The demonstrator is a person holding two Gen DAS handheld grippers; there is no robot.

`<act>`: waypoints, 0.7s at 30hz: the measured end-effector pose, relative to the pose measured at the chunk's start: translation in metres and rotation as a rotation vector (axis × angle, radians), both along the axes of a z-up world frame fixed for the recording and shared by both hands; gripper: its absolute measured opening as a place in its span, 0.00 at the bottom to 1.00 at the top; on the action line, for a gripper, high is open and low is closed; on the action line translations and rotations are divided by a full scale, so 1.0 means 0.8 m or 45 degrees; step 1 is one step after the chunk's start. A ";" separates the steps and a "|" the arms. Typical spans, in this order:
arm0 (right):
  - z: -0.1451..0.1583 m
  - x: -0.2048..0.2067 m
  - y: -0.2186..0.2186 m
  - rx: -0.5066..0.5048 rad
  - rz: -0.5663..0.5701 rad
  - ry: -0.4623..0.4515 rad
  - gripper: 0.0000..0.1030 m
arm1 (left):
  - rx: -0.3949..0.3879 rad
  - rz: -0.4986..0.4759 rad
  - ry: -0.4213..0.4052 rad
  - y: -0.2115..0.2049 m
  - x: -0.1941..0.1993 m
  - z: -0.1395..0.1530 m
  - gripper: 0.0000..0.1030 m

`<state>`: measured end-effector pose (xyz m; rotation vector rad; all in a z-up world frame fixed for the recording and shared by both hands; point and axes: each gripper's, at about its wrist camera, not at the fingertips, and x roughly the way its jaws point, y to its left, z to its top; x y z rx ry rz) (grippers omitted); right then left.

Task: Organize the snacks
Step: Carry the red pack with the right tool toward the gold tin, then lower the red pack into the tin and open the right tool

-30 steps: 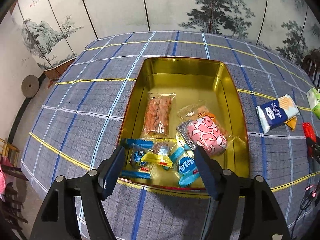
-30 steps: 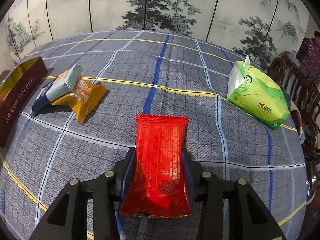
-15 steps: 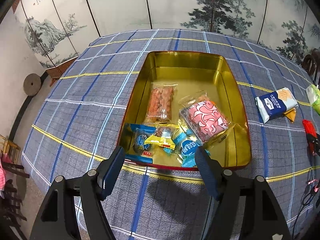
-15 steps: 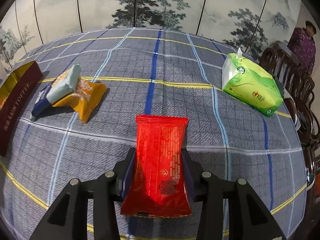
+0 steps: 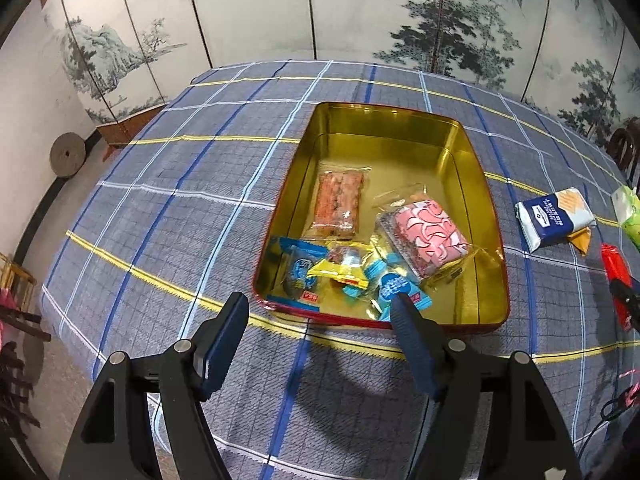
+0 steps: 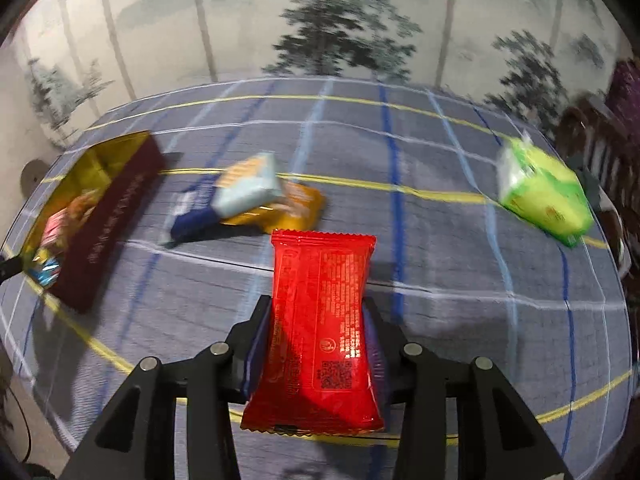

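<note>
Plaid tablecloth (image 5: 168, 216): one gold tin (image 5: 486, 196), left tool (image 5: 320, 320) agape, right tool (image 6: 316, 336) around one red packet (image 6: 320, 320).

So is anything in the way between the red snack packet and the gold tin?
Partly. The red packet, clamped in the right hand-held gripper, has two snacks, blue-white and orange, lying on the cloth towards the tin. Carried above them, nothing blocks it.
</note>
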<state>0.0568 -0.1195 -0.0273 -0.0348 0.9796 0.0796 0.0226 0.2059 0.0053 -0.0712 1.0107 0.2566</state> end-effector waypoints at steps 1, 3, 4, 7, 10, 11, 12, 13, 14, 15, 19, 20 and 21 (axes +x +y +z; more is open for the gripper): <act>0.002 0.000 0.011 0.006 0.026 -0.001 0.42 | -0.005 0.006 -0.002 0.003 -0.002 0.000 0.68; 0.007 0.002 0.034 0.011 0.081 -0.006 0.42 | -0.007 0.021 -0.004 0.008 -0.005 0.001 0.68; 0.008 0.003 0.047 0.009 0.115 -0.008 0.42 | -0.008 0.026 -0.006 0.010 -0.007 0.002 0.68; 0.012 0.010 0.081 0.028 0.188 -0.007 0.42 | -0.010 0.048 -0.008 0.018 -0.012 0.004 0.68; 0.014 0.018 0.115 0.028 0.253 -0.015 0.42 | -0.014 0.065 -0.008 0.025 -0.017 0.005 0.68; 0.015 0.020 0.127 0.029 0.276 -0.017 0.42 | -0.012 0.072 -0.008 0.028 -0.020 0.006 0.68; 0.015 0.023 0.138 0.032 0.293 -0.016 0.42 | -0.010 0.078 -0.006 0.030 -0.022 0.006 0.68; 0.015 0.025 0.146 0.034 0.307 -0.016 0.42 | -0.009 0.084 -0.004 0.032 -0.025 0.006 0.68; 0.014 0.027 0.155 0.031 0.320 -0.018 0.42 | -0.009 0.093 -0.004 0.036 -0.028 0.007 0.68; 0.014 0.028 0.164 0.025 0.335 -0.019 0.42 | -0.009 0.100 -0.004 0.039 -0.031 0.007 0.68; 0.013 0.037 0.199 0.015 0.388 -0.016 0.42 | -0.001 0.133 0.003 0.050 -0.041 0.008 0.68; 0.014 0.038 0.204 0.010 0.398 -0.016 0.42 | -0.003 0.143 0.004 0.055 -0.045 0.008 0.68; 0.013 0.040 0.209 0.010 0.411 -0.014 0.42 | -0.004 0.153 0.006 0.058 -0.047 0.008 0.68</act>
